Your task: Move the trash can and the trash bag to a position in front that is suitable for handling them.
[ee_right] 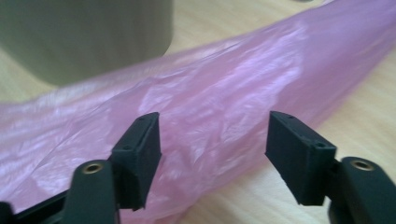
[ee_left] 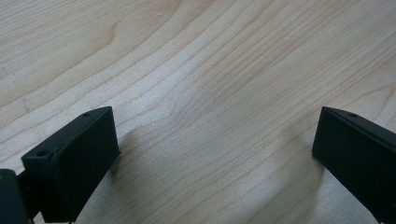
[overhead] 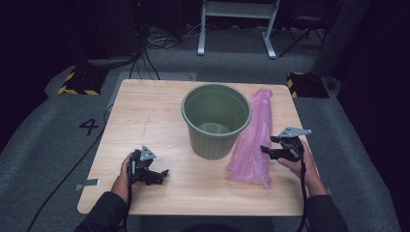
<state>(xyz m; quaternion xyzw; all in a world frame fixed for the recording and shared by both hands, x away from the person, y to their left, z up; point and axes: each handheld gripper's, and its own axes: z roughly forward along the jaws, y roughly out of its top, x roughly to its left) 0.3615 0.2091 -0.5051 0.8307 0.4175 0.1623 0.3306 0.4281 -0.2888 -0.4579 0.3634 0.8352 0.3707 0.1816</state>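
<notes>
Your right tool (overhead: 269, 150) sits at the near right of the wooden table (overhead: 145, 111), its black jaws pointed at the pink plastic bag (overhead: 254, 135) that lies stretched along the table's right side. In the right gripper view the jaws stand spread on either side of the bag's crinkled film (ee_right: 224, 102), with the pads apart from it and not pinching; the bag fills the gap between them without being gripped. The bag runs from the far right of the table down toward you, its wider end near the front edge, its long side just beside the green bin (overhead: 216, 121).

The bin stands upright near the middle of the table, open at the top, and its ribbed wall (ee_right: 88, 32) looms at the upper left of the right gripper view, right behind the bag.

Your left tool (overhead: 159, 176) rests low over the near left of the table, well apart from both bin and bag. In the left gripper view its jaws are spread wide, with bare wood grain (ee_left: 210, 93) between them and nothing held.

Your forearms, in dark sleeves, come in from the bottom edge of the high view, and a cable trails from each tool back toward you
</notes>
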